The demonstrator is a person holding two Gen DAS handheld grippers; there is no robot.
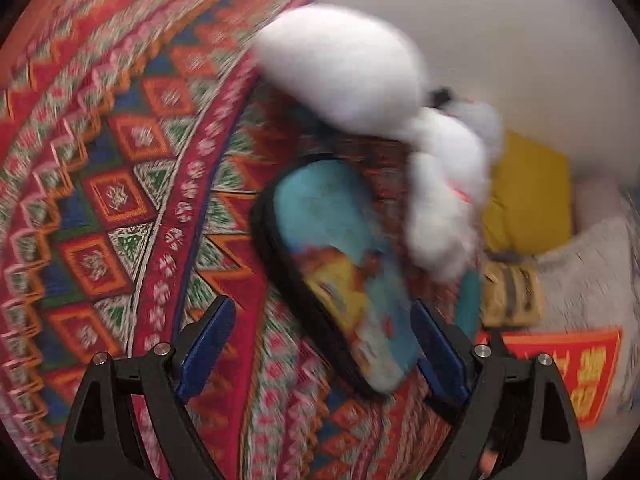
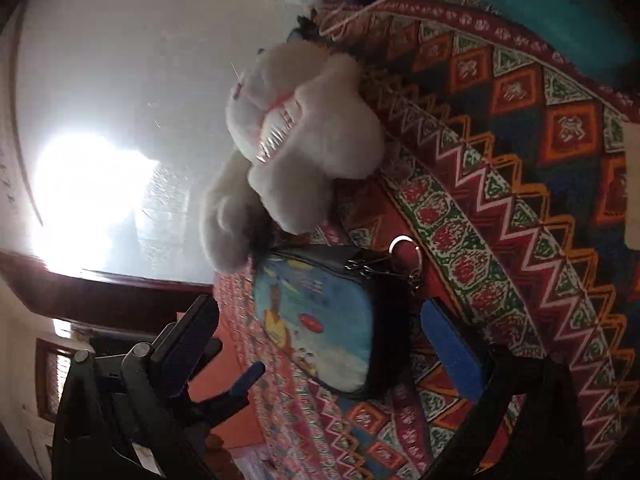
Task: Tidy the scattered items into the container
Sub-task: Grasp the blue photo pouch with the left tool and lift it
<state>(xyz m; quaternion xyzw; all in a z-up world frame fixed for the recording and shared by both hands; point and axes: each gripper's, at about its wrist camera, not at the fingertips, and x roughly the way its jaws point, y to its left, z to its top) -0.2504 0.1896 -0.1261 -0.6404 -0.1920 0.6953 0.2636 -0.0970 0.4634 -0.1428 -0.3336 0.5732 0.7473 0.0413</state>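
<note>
Both the left gripper (image 1: 320, 344) and right gripper (image 2: 348, 336) gape empty; the cartoon pouch (image 2: 316, 320) and plush toy (image 2: 296, 140) lie untidied, probably on a patterned bedspread (image 1: 120, 184).

Between the left tongs (image 1: 320, 344) lies a pouch (image 1: 340, 264); the white plush toy (image 1: 360, 76) blocks beyond it, patterned cloth (image 1: 120, 184) leftward bare.

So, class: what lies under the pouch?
The patterned cloth lies under the pouch; the plush toy sits beyond it. Whatever is directly beneath the pouch is covered.
</note>
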